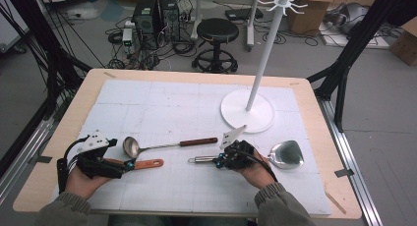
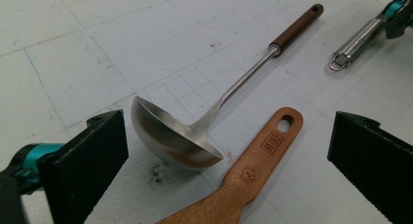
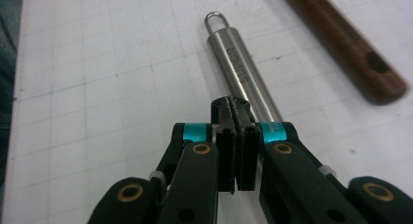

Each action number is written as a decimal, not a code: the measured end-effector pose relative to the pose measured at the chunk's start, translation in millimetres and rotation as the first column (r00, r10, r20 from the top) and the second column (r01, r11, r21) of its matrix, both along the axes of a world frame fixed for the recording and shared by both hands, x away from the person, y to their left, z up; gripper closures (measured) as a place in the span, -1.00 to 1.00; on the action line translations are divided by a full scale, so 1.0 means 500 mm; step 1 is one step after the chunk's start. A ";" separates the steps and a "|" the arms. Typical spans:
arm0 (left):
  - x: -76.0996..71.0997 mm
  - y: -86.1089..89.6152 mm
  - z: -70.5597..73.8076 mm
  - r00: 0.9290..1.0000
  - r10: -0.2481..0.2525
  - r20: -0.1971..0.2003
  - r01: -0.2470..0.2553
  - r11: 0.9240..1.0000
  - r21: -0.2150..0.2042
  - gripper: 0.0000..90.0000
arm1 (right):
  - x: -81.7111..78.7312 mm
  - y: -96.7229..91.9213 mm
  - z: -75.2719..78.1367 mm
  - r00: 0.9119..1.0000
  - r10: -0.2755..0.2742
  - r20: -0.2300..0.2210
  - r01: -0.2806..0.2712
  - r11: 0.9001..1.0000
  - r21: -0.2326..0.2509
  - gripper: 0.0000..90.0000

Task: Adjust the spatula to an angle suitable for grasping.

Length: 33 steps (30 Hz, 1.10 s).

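A steel ladle [image 1: 157,147] with a brown handle lies mid-table, its bowl [image 2: 175,136] just ahead of my left gripper [image 1: 129,164]. Beside it lies a wooden spatula [image 1: 147,163]. Its handle [image 2: 258,160] runs between the wide-apart jaws of the left gripper [image 2: 229,156], which touch nothing. My right gripper [image 1: 218,161] is shut at the near end of a steel-handled spoon [image 1: 200,160]. Its shiny head [image 1: 286,155] lies beyond the right hand. The jaws of the right gripper [image 3: 236,107] are pressed together where the steel handle [image 3: 238,68] ends.
A white utensil stand [image 1: 247,110] with a round base and a tall pole topped by hooks stands at the back right of the white gridded mat [image 1: 162,103]. The ladle's brown handle [image 3: 346,44] lies close to the right gripper. A stool [image 1: 216,32] stands beyond the table.
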State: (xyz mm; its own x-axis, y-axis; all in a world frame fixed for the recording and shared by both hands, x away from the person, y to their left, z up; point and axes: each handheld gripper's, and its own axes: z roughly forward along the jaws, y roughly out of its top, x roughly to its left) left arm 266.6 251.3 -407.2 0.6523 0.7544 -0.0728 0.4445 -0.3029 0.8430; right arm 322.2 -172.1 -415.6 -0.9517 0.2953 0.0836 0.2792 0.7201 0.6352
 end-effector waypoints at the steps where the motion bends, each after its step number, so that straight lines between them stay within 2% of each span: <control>1: 0.000 0.000 0.000 1.000 0.000 -0.002 0.000 1.000 0.002 -0.96 | 0.002 -0.008 0.005 1.000 -0.007 0.010 0.007 1.000 0.000 0.99; 3: 0.000 -0.001 0.000 1.000 0.000 0.001 0.000 1.000 -0.001 -0.96 | 0.007 -0.031 0.016 0.999 -0.033 0.020 0.033 0.999 -0.005 0.99; 4: -0.001 -0.003 0.000 1.000 0.002 0.001 -0.002 1.000 -0.008 -0.96 | 0.007 -0.031 0.016 0.999 -0.033 0.020 0.033 0.999 -0.005 0.99; 7: -0.001 -0.003 0.000 1.000 0.000 0.000 0.000 1.000 -0.003 -0.96 | 0.019 -0.071 0.027 0.995 -0.098 0.023 0.099 0.995 -0.017 0.99; 8: 0.000 -0.002 0.000 1.000 -0.002 -0.001 0.002 1.000 -0.001 -0.96 | 0.029 -0.098 0.028 0.989 -0.144 0.021 0.145 0.989 -0.016 0.99; 9: 0.000 -0.002 0.000 1.000 -0.004 -0.001 0.004 1.000 0.002 -0.96 | 0.029 -0.098 0.028 0.989 -0.144 0.021 0.145 0.989 -0.016 0.99; 10: -0.001 -0.003 -0.001 1.000 0.001 0.001 -0.001 1.000 -0.004 -0.96 | 0.038 -0.120 0.025 0.981 -0.192 0.014 0.192 0.981 -0.025 0.99; 13: -0.001 -0.003 0.000 1.000 0.000 -0.001 0.000 1.000 -0.002 -0.96 | 0.051 -0.144 0.013 0.970 -0.244 -0.004 0.243 0.968 -0.058 0.99; 15: -0.001 -0.002 0.000 1.000 -0.001 -0.001 0.001 1.000 0.001 -0.96 | 0.055 -0.153 0.008 0.965 -0.264 0.005 0.263 0.961 -0.085 0.99; 16: -0.001 -0.002 0.000 1.000 0.001 -0.001 -0.001 1.000 -0.003 -0.96 | 0.058 -0.160 0.005 0.959 -0.284 -0.002 0.282 0.954 -0.102 0.99; 17: -0.001 -0.001 0.000 1.000 0.001 -0.001 -0.001 1.000 0.002 -0.96 | 0.058 -0.160 0.005 0.959 -0.284 -0.002 0.282 0.954 -0.102 0.99; 19: -0.001 -0.001 0.000 1.000 0.005 -0.001 -0.005 1.000 -0.004 -0.96 | 0.063 -0.179 -0.005 0.951 -0.308 -0.004 0.305 0.943 -0.129 0.99; 20: -0.001 -0.001 0.000 1.000 0.005 -0.001 -0.005 1.000 -0.004 -0.96 | 0.063 -0.179 -0.005 0.951 -0.308 -0.004 0.305 0.943 -0.129 0.99; 23: -0.001 -0.001 0.000 1.000 0.003 -0.001 -0.003 1.000 -0.001 -0.96 | 0.063 -0.205 -0.013 0.935 -0.354 -0.008 0.348 0.923 -0.166 0.99; 27: 0.000 -0.002 0.000 1.000 0.002 -0.001 -0.002 1.000 -0.003 -0.96 | 0.058 -0.216 -0.015 0.935 -0.355 -0.007 0.348 0.920 -0.179 0.99; 31: -0.001 -0.001 0.000 1.000 0.004 0.001 -0.004 1.000 -0.002 -0.96 | 0.052 -0.217 -0.012 0.939 -0.343 -0.001 0.337 0.924 -0.181 0.99; 33: -0.001 -0.001 0.000 1.000 0.005 0.001 -0.005 1.000 -0.003 -0.96 | 0.041 -0.214 -0.012 0.945 -0.327 -0.001 0.320 0.926 -0.199 0.99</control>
State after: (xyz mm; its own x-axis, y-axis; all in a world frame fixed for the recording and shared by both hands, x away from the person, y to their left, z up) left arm 266.0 250.8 -407.0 0.6485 0.7576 -0.0741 0.4448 -0.2982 0.8445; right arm 342.9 -279.0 -421.5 -0.7993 0.6005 0.0242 0.5366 0.6950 0.4787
